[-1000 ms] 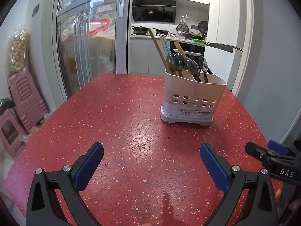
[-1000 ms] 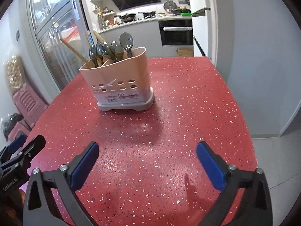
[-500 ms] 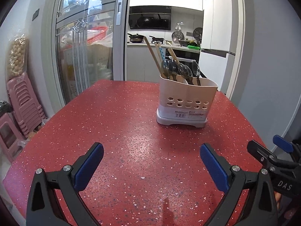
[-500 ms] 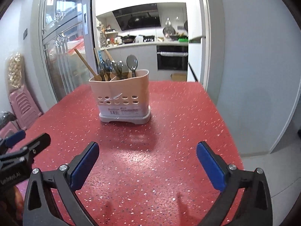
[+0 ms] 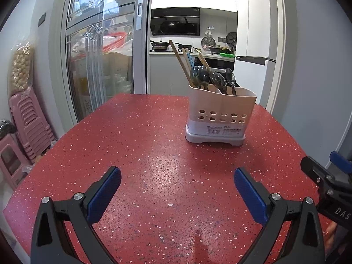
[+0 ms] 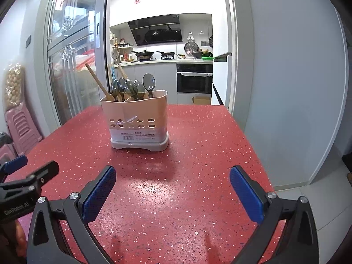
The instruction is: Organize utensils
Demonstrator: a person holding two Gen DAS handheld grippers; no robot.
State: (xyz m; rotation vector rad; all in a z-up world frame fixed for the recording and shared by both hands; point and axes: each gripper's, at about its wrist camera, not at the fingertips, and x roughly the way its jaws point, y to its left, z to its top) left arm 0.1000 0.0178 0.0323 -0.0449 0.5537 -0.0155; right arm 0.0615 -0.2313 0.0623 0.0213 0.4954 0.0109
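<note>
Both the left gripper (image 5: 177,189) and right gripper (image 6: 172,187) are hovering spread wide, gripping nothing. The caddy (image 5: 220,114) is standing on the red table (image 5: 132,143), spoons (image 5: 208,78) and chopsticks (image 5: 181,62) sticking up inside it.

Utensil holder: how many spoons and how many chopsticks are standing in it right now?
Spoons: 5
Chopsticks: 4 (they overlap, so this count is approximate)
Total: 9

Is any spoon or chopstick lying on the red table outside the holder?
No, the spoons and chopsticks all stand in the utensil holder, and the red table shows none lying loose.
</note>
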